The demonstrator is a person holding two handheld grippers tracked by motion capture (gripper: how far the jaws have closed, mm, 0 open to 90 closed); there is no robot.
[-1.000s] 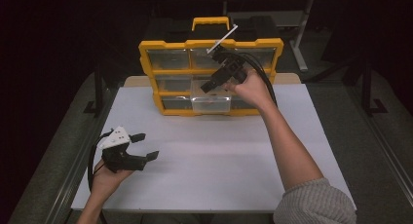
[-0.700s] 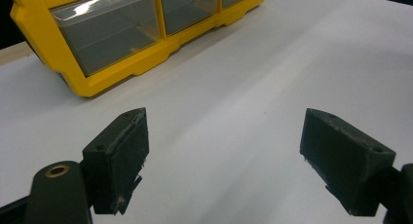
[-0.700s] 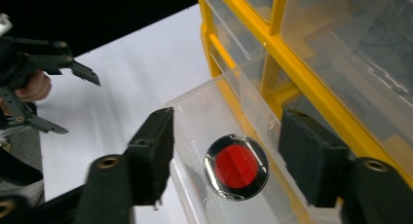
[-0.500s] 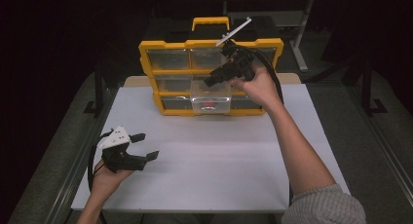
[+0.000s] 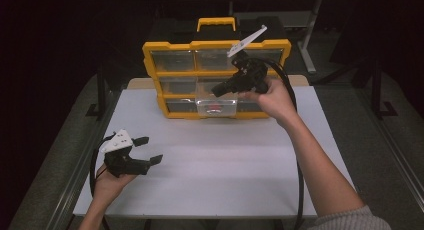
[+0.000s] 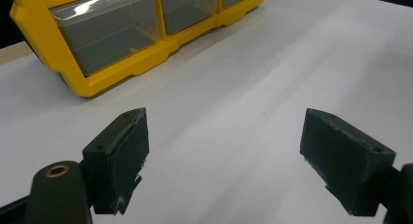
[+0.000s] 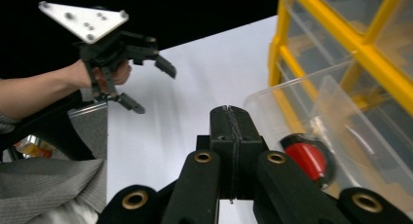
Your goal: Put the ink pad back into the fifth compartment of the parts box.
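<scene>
Since 1 second ago we are lifting our right gripper (image 5: pixel 220 89), jaws pressed together on nothing, above the pulled-out clear drawer (image 5: pixel 216 107) just below them; it looks light, slick, best gripped by its front lip. Our left gripper (image 5: pixel 148 150) is idling with jaws wide over the table (image 5: pixel 225 165).

Near the top centre of the frame a yellow drawer organizer (image 5: pixel 170 72) stands on the white table (image 5: pixel 225 160). My right gripper (image 5: pixel 218 90) is raised in front of its middle row, above a clear drawer (image 5: pixel 216 107) pulled slightly out. At lower left my left gripper (image 5: pixel 149 149) rests low, jaws spread apart.
</scene>
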